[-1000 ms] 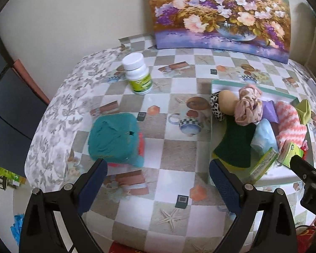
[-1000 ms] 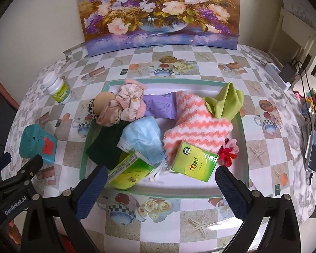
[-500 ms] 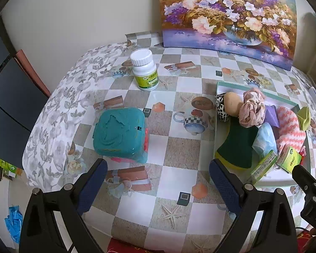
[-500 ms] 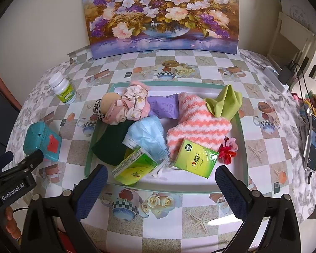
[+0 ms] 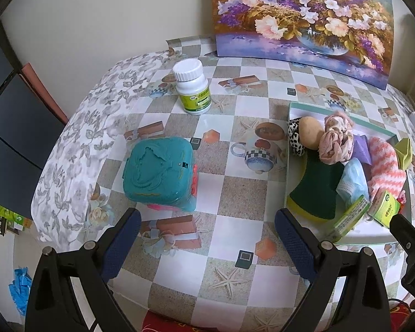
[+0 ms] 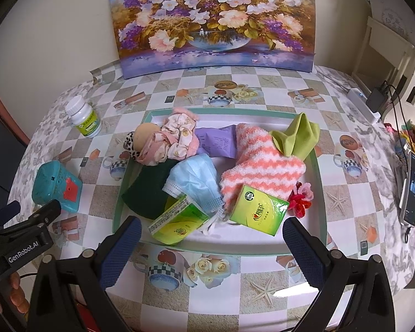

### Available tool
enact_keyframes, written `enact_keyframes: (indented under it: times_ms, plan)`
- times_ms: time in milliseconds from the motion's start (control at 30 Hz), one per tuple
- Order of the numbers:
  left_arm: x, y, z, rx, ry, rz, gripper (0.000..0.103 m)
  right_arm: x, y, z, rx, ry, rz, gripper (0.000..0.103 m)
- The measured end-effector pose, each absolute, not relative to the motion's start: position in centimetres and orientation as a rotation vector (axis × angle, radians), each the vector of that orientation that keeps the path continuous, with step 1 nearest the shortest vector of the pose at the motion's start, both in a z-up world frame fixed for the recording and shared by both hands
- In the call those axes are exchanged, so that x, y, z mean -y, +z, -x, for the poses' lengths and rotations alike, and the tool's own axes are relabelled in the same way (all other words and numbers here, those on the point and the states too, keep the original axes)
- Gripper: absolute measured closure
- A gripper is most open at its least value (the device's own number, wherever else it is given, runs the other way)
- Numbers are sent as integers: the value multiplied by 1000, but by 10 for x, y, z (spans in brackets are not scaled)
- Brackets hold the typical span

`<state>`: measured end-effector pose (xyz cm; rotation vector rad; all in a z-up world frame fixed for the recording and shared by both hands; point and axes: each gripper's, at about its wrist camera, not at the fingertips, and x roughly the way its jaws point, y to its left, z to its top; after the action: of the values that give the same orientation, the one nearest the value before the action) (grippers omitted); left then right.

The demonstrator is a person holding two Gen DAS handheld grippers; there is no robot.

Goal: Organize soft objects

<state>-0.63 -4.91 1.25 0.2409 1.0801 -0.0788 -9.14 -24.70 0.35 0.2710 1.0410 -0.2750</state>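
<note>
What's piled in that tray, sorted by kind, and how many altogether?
In the green-rimmed tray:
Green tissue packs: 2
Pink-and-white striped fuzzy sock: 1
Light blue face mask: 1
Scrunchies: 2, floral pink, leopard-print
Dark green cloth: 1
Lime cloth: 1
Purple packet: 1
Red flower: 1
Tan round puff: 1
Total: 11

Home, lived-in room: worktop under patterned checkered oilcloth [image 6: 262,88], unframed floral canvas painting [image 6: 213,19] against cream wall beyond fingers, white power strip with plugged charger [image 6: 369,105] far right, white lattice chair [image 6: 395,52].
</note>
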Motion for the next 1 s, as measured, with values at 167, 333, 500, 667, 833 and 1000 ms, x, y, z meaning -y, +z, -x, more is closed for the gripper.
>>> enact_keyframes:
  times_ms: [167,333,500,667,833,1000]
  plan:
    - [48,12,6,-1082,-74,-237,6,247,3,91,-1041,-275,-270,0]
    - [47,10,5,-1088,-72,-230,6,248,2,90,-1044,-275,-269,0]
    - [47,10,4,-1091,-73,-231,6,247,3,90,-1044,-275,-270,0]
    - [47,8,3,-1097,-72,-232,6,248,-1,90,-1049,-275,-270,0]
    - [46,8,3,-1102,-70,-227,6,248,-2,90,-1051,-275,-270,0]
    - [46,7,2,-1105,-68,-225,6,248,-1,89,-1051,-275,-269,0]
